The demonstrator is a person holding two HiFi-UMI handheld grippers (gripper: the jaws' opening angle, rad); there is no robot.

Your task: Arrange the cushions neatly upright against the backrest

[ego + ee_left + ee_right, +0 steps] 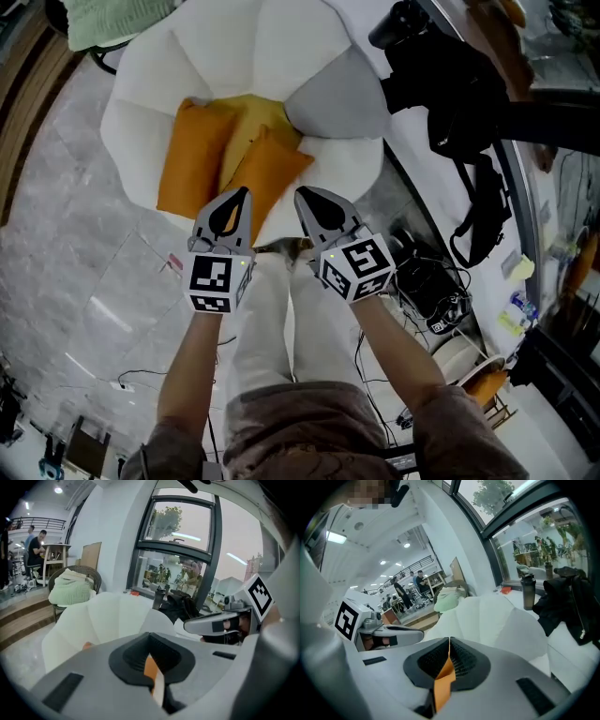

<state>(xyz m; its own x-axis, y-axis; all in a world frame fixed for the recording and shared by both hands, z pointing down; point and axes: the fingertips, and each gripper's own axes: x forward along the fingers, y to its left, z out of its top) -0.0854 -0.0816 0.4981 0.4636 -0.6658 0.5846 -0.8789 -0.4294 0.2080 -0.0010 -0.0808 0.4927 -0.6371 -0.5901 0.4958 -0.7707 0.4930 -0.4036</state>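
Note:
A white shell-shaped armchair holds the cushions lying flat on its seat: one orange cushion at the left, a second orange cushion beside it, a yellow cushion between and behind them, and a grey cushion leaning at the right. My left gripper and right gripper hover side by side over the seat's front edge, tips just short of the nearer orange cushion. Both are shut with nothing held. Orange shows through the slit of each pair of jaws in the left gripper and right gripper views.
A black bag and jacket lie on the window ledge right of the chair. Cables and a power strip clutter the floor at the right. A wicker chair with a green cushion stands beyond, left. My white trouser legs are below the grippers.

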